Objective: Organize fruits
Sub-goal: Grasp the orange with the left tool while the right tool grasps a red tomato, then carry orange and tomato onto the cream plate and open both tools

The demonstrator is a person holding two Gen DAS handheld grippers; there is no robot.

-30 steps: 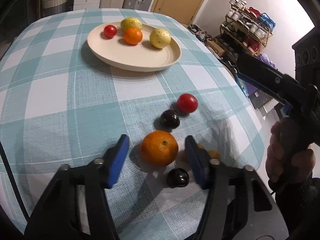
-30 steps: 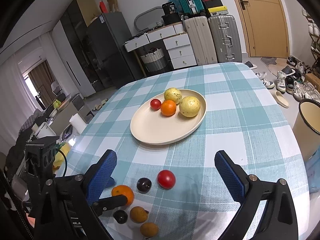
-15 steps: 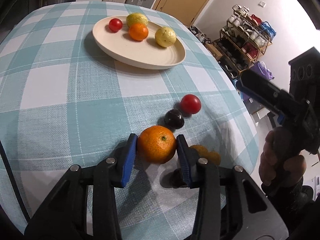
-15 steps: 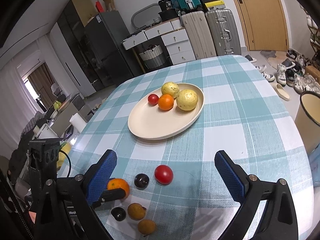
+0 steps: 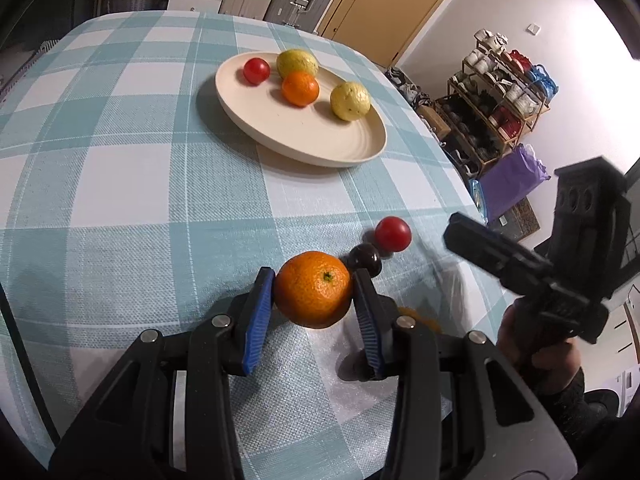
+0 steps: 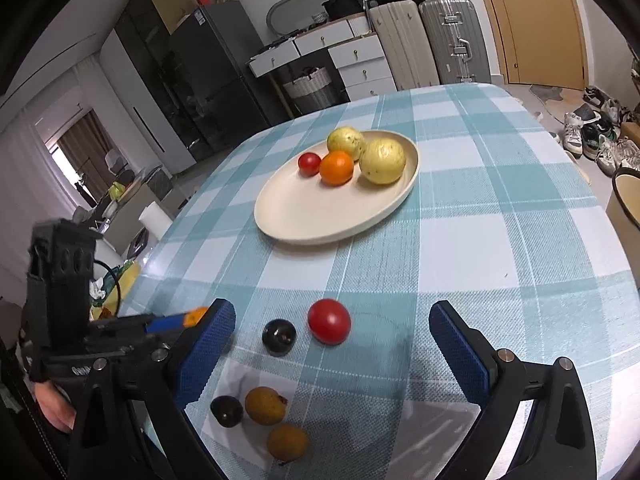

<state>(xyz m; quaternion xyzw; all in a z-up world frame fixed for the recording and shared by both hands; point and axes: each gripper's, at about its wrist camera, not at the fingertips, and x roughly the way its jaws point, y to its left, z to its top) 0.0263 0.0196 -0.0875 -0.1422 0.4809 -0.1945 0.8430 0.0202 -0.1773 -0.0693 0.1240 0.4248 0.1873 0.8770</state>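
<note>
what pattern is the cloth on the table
Teal-and-white checked tablecloth, a large plaid; it shows best in the right wrist view.

1. Table's got a teal and white checked tablecloth (image 6: 500,208) on it.
2. Back wall has two hard-shell suitcases (image 6: 424,40) standing upright side by side, right next to a white chest of drawers (image 6: 352,60).
3. A woven basket (image 6: 310,86) is tucked under the left part of those drawers.
4. Big dark fridge (image 6: 212,76) to the left of all that.
5. Wooden door (image 6: 536,20) on the right, with a bunch of shoes (image 6: 596,136) scattered on the floor near it.
6. The other view shows an open shoe rack (image 5: 496,92) and a purple bag (image 5: 510,182) just below it.
</note>
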